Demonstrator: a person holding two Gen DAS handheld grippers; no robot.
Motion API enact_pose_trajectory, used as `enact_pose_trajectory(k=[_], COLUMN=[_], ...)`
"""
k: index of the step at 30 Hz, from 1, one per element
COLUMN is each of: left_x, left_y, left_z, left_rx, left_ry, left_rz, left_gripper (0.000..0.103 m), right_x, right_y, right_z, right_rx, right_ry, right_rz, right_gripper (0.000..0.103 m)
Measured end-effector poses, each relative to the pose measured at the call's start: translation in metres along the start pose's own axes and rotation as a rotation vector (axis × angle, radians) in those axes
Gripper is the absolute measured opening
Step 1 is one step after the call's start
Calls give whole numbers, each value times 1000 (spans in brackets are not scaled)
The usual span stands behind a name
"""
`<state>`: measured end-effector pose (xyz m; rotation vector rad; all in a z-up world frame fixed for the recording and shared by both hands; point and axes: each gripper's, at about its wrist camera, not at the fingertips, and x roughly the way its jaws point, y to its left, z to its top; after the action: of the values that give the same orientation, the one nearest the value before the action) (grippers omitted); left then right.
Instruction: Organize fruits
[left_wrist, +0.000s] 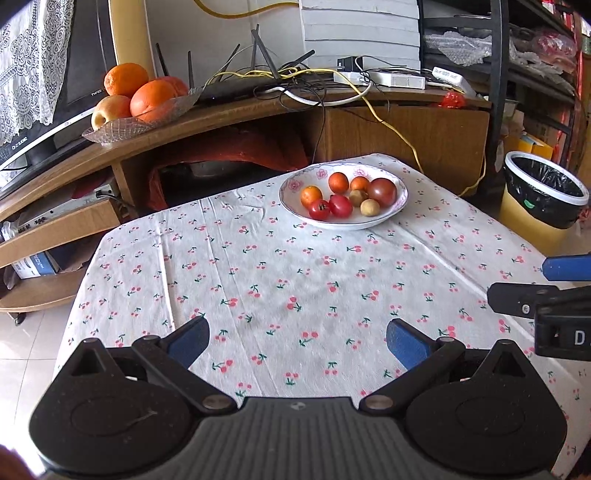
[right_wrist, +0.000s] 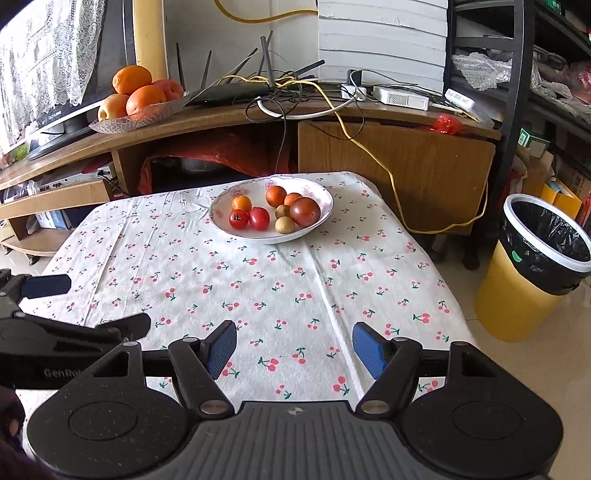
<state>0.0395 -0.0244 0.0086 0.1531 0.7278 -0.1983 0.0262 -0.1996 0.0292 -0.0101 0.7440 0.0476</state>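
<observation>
A white flowered bowl (left_wrist: 400, 201) (right_wrist: 325, 214) stands at the far side of the table. It holds several small fruits: red tomatoes (left_wrist: 340, 205) (right_wrist: 259, 218), small oranges (left_wrist: 311, 195) (right_wrist: 242, 203), two brown round fruits (left_wrist: 369, 207) (right_wrist: 284, 224) and a large dark tomato (left_wrist: 382, 191) (right_wrist: 304, 211). My left gripper (left_wrist: 297, 341) is open and empty over the near table. My right gripper (right_wrist: 294, 347) is open and empty, also near, and shows at the right edge of the left wrist view (left_wrist: 546, 284).
The table has a white cherry-print cloth (left_wrist: 280, 280) (right_wrist: 258, 280). A wooden cabinet behind carries a glass dish of oranges and apples (left_wrist: 136, 96) (right_wrist: 138, 98), a router and cables (left_wrist: 258, 81). A yellow bin (left_wrist: 543, 199) (right_wrist: 535, 266) stands on the floor at right.
</observation>
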Motion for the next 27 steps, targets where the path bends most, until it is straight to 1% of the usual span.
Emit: enact_pose_trajectory(k=[9,27], left_x=[-11,-18], left_y=[-4,-5], left_z=[-5,-15], left_rx=[1,6], left_ry=[-13,1], left_rz=[-9,2], left_gripper=[103,103], right_x=[-7,-13], right_y=[4,8], right_z=[-7,-19], right_rx=[1,2], right_ry=[4,27], right_rz=[0,-5], right_gripper=[65,65])
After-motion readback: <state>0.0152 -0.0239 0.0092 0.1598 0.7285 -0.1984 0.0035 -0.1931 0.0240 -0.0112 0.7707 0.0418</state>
